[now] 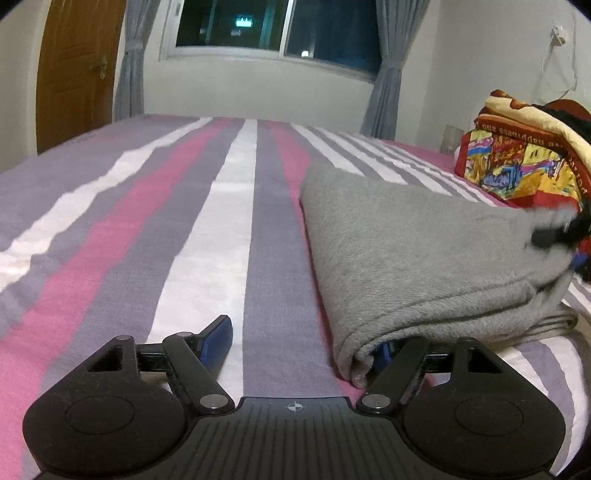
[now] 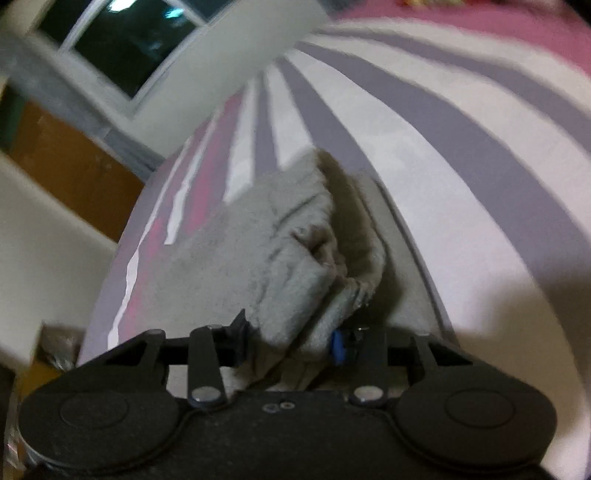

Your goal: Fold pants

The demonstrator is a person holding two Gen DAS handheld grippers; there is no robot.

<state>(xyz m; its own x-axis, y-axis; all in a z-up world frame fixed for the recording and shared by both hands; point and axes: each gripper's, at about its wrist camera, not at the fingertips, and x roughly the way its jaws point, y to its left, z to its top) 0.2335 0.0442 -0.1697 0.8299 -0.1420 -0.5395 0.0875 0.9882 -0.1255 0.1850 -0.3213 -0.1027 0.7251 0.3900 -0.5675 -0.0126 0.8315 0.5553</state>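
A: How were our two grippers posed?

B: Both pointed forward and somewhat downward over the striped bedsheet (image 1: 229, 229). We held the left gripper (image 1: 299, 343) level across the bed; the right gripper (image 2: 291, 341) was rolled, so the room stood tilted in its view.

A: And the jaws?

B: On the left they stood wide apart. One blue pad (image 1: 218, 341) lay bare above the sheet; the other was tucked under the near folded edge of the grey pants (image 1: 417, 254), so we pinched nothing there. On the right they stood closer together, with a bunched corner of the same pants (image 2: 280, 266) between the pads. That view was blurred, and we could not tell whether the pads pressed the cloth.

A: Where did the pants lie?

B: Folded in layers on the bed, right of centre in the left view, near a colourful printed blanket (image 1: 517, 162).

A: The count?

B: We counted one pair of pants, two grippers, one blanket, one window (image 1: 277, 26), two grey curtains (image 1: 131, 62) and one wooden door (image 1: 74, 74).
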